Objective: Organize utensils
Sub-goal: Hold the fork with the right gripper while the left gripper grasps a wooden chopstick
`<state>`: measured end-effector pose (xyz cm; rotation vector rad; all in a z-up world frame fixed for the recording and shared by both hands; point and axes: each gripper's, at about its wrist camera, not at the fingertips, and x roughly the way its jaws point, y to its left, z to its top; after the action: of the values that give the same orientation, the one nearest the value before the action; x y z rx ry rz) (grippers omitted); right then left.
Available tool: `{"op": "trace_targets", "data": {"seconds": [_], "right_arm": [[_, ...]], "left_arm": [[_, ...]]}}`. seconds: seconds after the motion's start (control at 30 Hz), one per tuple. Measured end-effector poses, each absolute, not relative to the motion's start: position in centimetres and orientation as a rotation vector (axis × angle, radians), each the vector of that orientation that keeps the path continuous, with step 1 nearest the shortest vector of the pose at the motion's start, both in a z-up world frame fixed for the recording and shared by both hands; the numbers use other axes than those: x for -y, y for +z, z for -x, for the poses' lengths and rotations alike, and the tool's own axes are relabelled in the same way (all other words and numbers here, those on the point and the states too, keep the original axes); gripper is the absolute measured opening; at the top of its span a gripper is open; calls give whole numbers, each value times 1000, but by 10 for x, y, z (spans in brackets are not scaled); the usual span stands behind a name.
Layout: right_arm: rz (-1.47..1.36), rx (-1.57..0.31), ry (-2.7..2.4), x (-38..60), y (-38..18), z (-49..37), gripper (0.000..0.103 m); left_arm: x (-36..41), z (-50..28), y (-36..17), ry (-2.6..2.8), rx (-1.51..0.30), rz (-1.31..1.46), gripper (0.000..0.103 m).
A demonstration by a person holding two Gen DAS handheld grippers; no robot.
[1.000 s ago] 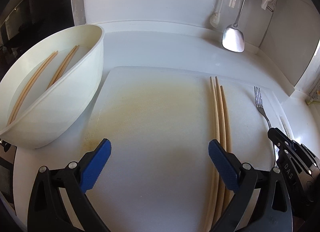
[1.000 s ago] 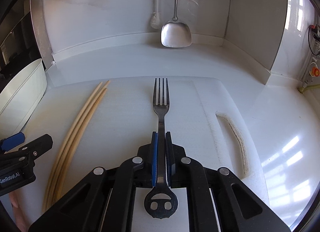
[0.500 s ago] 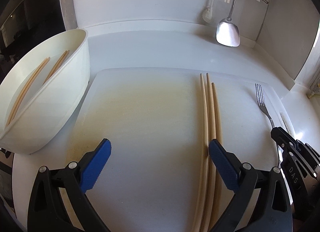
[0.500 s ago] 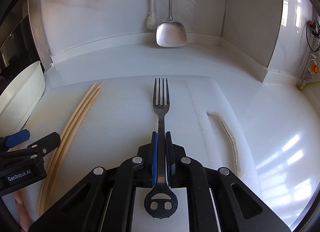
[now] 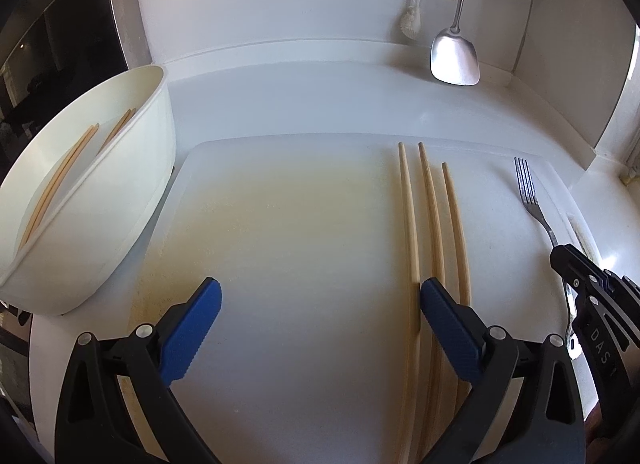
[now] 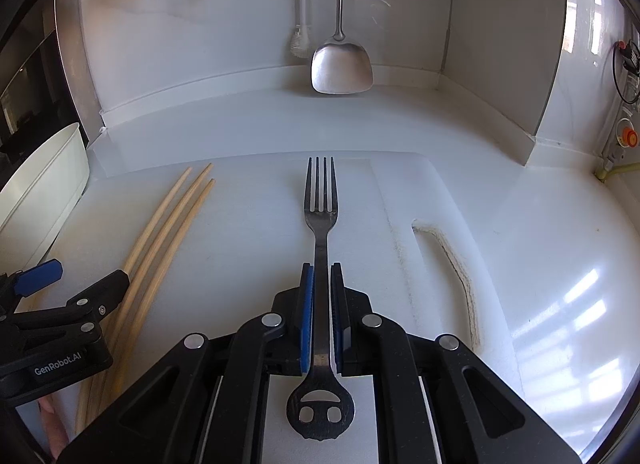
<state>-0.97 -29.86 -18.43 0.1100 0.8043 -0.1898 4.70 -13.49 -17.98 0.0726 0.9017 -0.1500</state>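
Left wrist view: my wide-open left gripper point(image 5: 320, 306) has nudged the chopsticks point(image 5: 432, 219) apart, easing single pickup, while my right gripper point(image 6: 320, 292) stays clenched on the fork point(image 6: 320, 199).

On the black body of the left gripper point(image 6: 64, 284), seen from the right wrist camera, white lettering reads "GenRobot.AI". On the black side of the right gripper point(image 5: 576, 264), seen from the left wrist camera, the white letters "DAS" show, with a further character cut off.
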Motion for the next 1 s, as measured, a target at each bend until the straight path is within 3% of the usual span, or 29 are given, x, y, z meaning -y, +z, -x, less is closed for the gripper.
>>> {"op": "trace_targets", "data": {"seconds": [0.33, 0.53, 0.8, 0.9, 1.0], "right_arm": [[-99, -808, -192, 299, -185, 8, 13], [-91, -805, -196, 298, -186, 6, 14], [-80, -806, -194, 297, -186, 5, 14], [-77, -805, -190, 296, -186, 6, 12], [-73, -803, -188, 296, -185, 5, 9]], "left_arm": [[131, -50, -178, -143, -906, -66, 95], [126, -49, -175, -131, -871, -58, 74], [132, -44, -171, -150, -850, -86, 24], [137, -42, -172, -159, -848, -96, 11], [138, -41, -173, -159, -849, -94, 8]]}}
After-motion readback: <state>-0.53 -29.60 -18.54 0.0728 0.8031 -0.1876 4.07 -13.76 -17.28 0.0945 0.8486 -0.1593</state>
